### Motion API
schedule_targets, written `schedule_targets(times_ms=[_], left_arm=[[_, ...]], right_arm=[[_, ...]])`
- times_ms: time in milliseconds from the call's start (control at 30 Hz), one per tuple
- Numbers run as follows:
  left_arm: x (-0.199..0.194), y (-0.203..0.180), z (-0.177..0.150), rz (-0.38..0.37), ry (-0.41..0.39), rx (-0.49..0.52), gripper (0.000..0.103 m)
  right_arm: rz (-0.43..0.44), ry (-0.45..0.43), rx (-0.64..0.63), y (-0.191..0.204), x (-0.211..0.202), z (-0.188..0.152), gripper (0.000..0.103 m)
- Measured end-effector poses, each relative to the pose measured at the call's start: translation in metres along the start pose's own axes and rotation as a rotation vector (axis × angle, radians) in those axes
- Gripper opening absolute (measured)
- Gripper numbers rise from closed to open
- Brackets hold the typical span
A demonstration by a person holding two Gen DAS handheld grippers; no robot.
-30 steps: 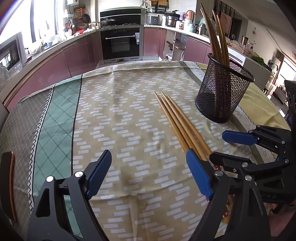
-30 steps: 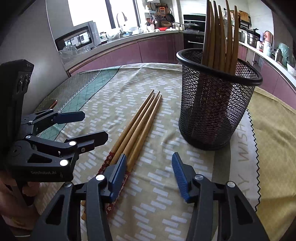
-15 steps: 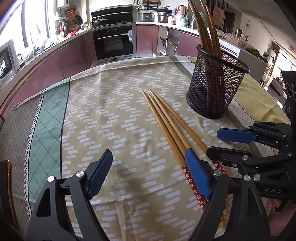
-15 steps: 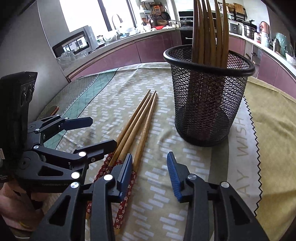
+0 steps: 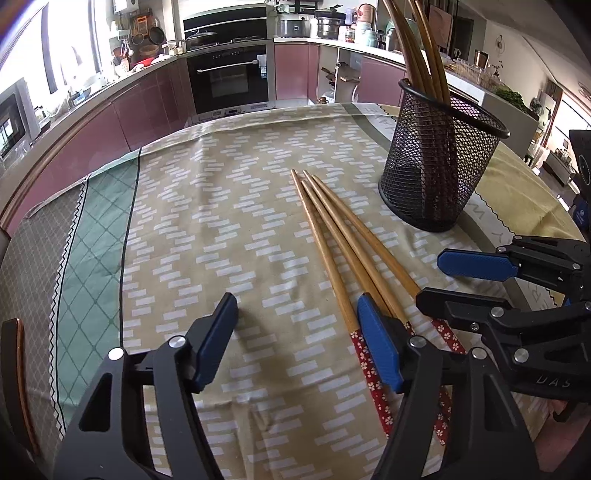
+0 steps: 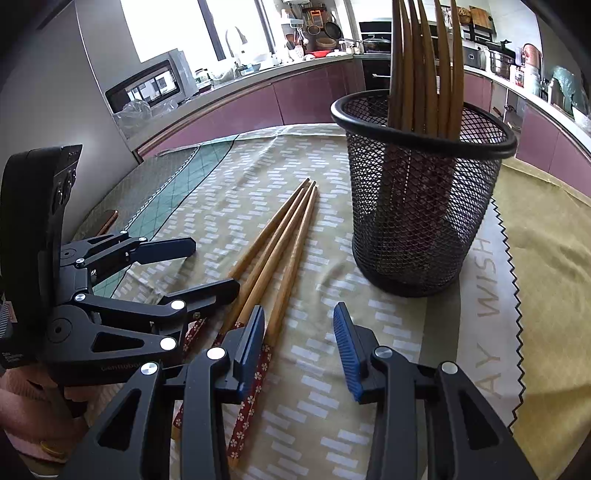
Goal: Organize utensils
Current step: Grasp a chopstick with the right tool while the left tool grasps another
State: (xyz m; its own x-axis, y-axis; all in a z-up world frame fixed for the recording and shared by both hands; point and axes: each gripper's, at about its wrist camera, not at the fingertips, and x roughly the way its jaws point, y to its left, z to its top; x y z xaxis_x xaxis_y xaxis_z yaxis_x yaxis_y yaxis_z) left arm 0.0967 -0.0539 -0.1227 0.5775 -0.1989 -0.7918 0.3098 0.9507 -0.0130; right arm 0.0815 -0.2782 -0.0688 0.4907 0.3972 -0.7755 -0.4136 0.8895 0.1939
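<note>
Wooden chopsticks (image 5: 334, 243), three, lie ahead of my tongs beside the mesh holder (image 5: 436, 166); their patterned ends are hidden under my pads. My left gripper (image 5: 295, 343) is closing on nothing; my right gripper (image 6: 299, 343) gapes, empty.

Daylight floods in from the kitchen windows (image 6: 166, 26) behind the tablecloth (image 5: 229, 229), which blow out to pure white. The cloth is evenly bright and sharp, and the mesh holder (image 6: 421, 192) throws a soft shadow toward the camera. Fisheye distortion bends the counters behind the holder, and both views' corners vignette black.
</note>
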Motion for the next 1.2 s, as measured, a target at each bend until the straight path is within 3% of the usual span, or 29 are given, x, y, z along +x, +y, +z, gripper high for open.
schedule_targets(times_ms=[100,333,500,833,967,1200], left_arm=[[0.0,0.001,0.001,-0.001,-0.001,-0.004,0.059],[-0.002,0.001,0.002,-0.018,-0.004,-0.011,0.033],[-0.005,0.005,0.0,-0.053,0.004,-0.044,0.008],[-0.015,0.002,-0.015,-0.087,0.019,-0.037,0.009],[-0.018,-0.001,-0.012,-0.071,0.01,-0.021,0.022],[-0.003,-0.003,0.004,-0.041,0.011,0.009,0.024]], right_arm=[[0.003,0.004,-0.009,0.003,0.004,0.004,0.033],[-0.003,0.002,-0.004,0.005,0.008,0.006,0.021],[0.007,0.003,0.029,-0.003,0.005,0.003,0.01],[0.031,0.021,0.047,-0.007,-0.004,-0.002,0.007],[0.012,0.025,0.033,-0.004,0.001,0.003,0.011],[-0.027,0.011,0.0,0.002,0.011,0.011,0.016]])
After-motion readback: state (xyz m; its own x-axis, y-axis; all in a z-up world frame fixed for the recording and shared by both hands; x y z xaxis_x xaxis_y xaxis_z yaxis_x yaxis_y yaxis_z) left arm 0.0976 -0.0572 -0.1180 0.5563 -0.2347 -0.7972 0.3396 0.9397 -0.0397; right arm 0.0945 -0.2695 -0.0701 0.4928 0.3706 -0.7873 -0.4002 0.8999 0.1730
